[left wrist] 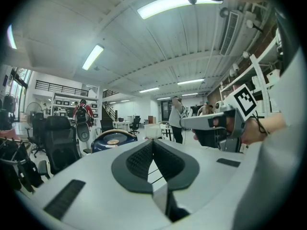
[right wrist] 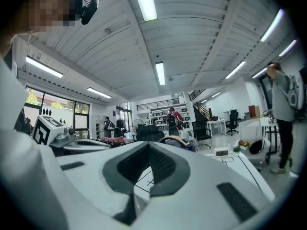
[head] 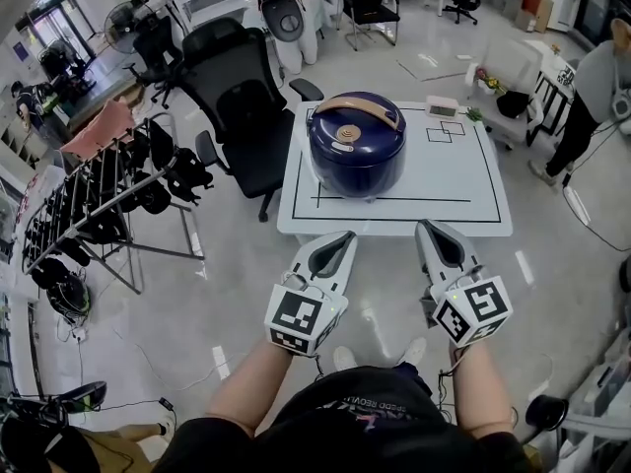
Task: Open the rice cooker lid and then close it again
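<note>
The lid [head: 353, 124] lies shut on the rice cooker [head: 357, 170], with the left claw [head: 346, 236] and right claw [head: 426, 227] pressed together, empty, short of it, which fits before opening or after reclosing.

Small pale print across black fabric shirt [head: 347, 424], upside down to camera: "SPEED REVOLU…", rest unclear. No other legible text.
</note>
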### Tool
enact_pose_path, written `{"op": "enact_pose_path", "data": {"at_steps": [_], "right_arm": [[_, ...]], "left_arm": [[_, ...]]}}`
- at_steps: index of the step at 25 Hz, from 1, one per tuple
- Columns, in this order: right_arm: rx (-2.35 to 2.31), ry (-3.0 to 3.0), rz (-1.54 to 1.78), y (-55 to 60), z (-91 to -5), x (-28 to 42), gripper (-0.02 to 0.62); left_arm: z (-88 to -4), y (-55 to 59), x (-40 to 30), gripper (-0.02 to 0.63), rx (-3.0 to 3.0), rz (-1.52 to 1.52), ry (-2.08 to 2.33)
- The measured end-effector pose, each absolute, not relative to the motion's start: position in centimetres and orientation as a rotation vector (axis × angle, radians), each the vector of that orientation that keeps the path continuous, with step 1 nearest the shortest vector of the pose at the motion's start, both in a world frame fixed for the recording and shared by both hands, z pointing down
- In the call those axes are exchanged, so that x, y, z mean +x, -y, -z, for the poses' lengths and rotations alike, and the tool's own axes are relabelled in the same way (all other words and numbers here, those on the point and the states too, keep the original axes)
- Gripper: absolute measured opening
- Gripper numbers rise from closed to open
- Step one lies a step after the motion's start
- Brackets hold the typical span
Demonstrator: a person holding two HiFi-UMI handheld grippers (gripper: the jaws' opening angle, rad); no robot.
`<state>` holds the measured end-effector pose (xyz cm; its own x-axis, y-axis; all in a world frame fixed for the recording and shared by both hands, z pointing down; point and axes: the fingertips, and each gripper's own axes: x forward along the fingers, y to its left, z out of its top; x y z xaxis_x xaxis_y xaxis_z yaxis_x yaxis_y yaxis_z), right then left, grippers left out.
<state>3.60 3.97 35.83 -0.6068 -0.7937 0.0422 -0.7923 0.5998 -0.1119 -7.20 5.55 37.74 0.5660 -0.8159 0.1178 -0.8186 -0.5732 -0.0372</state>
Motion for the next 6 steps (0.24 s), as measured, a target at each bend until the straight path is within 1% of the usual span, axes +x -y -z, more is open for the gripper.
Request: {"op": "enact_pose_path", "data": {"at_steps": [6], "right_arm": [[-1.395, -2.793, 0.192, -3.97, -35.71, 3.45, 0.000]], "left_arm": [[-37.70, -5.59, -7.23, 0.003, 2.760, -0.195, 1.426]]}}
